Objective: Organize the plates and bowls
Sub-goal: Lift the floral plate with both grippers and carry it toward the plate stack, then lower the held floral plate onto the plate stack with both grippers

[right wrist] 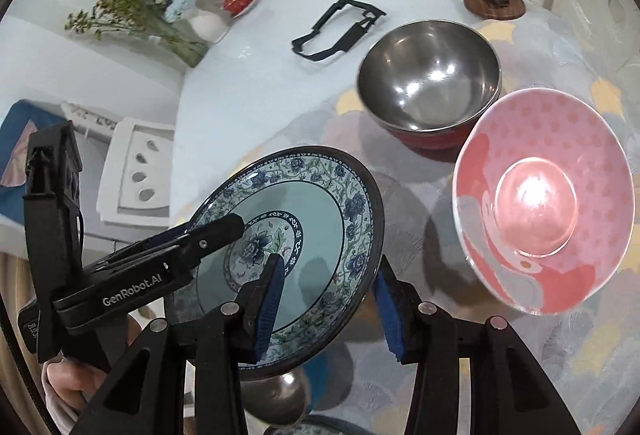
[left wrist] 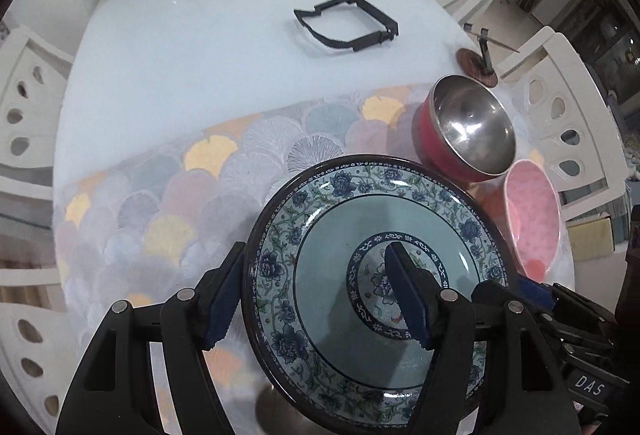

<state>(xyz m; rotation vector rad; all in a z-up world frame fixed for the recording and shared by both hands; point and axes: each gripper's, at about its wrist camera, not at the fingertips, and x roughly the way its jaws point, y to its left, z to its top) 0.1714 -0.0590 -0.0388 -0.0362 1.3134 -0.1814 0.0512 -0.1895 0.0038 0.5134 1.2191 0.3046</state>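
I see the counter (left wrist: 192, 75) carrying everything. The floral plate (left wrist: 332, 219) is raised above it, both hand-held grippers spread astride its rim: left (left wrist: 320, 299), right (right wrist: 330, 307). The steel bowl (right wrist: 430, 75) and pink bowl (right wrist: 544, 195) sit beside it.

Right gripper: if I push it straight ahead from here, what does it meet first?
The right gripper already has its jaws straddling the rim of the floral plate, so the rim would probably seat deeper between them first. Further on sits the steel bowl, though depth is hard to judge.
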